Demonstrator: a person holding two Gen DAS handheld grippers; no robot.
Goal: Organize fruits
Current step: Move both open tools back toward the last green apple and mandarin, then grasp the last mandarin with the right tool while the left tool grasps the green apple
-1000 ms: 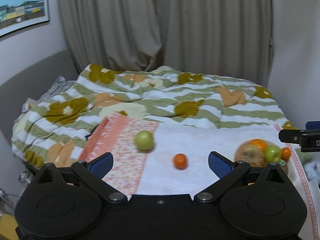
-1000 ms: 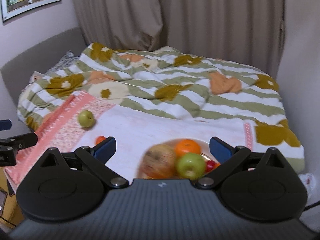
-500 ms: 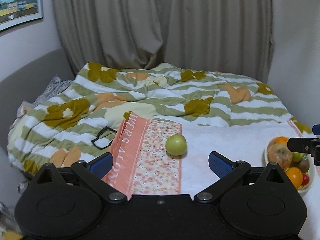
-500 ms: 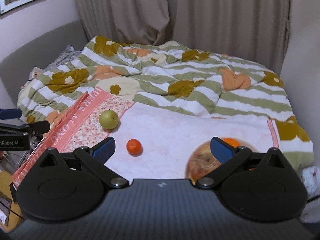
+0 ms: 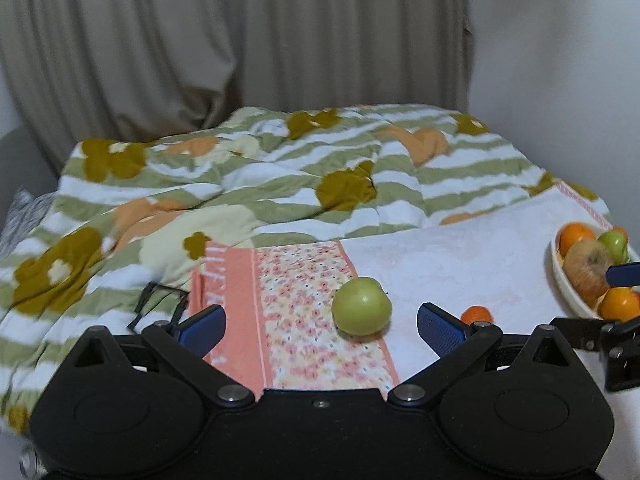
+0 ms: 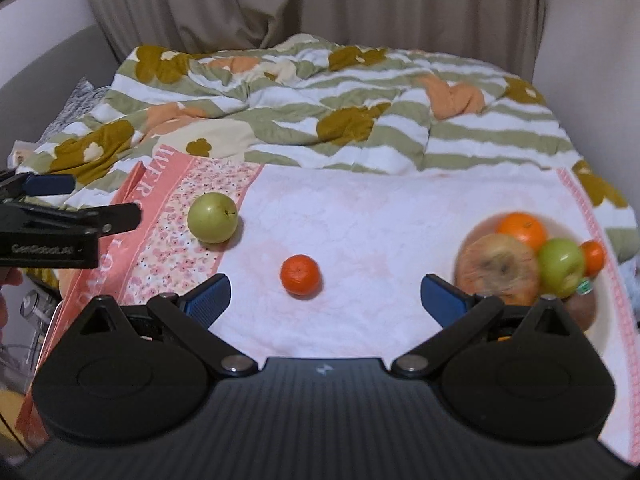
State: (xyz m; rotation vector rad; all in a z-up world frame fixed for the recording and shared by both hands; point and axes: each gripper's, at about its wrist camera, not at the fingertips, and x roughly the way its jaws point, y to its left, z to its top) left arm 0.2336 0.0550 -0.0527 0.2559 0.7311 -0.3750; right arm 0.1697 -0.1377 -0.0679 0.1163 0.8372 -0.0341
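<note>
We hold the left gripper point(image 5: 320, 322) and right gripper point(image 6: 325, 294) spread and empty; the green apple point(image 5: 361, 306) on the towel's floral edge needs gripping next, for the bowl point(image 5: 568, 286) at the right edge

Left gripper point(image 5: 321, 326) has jaws spread wide, blue pads point(image 5: 202, 326) far apart, nothing between them, pointing forward and slightly down. Right gripper point(image 6: 325, 298) same: jaws wide apart, empty, angled forward-down. Each shows in the other's view, left gripper at the left edge of the right wrist view, right gripper at the right edge of the left wrist view, level, side by side.
</note>
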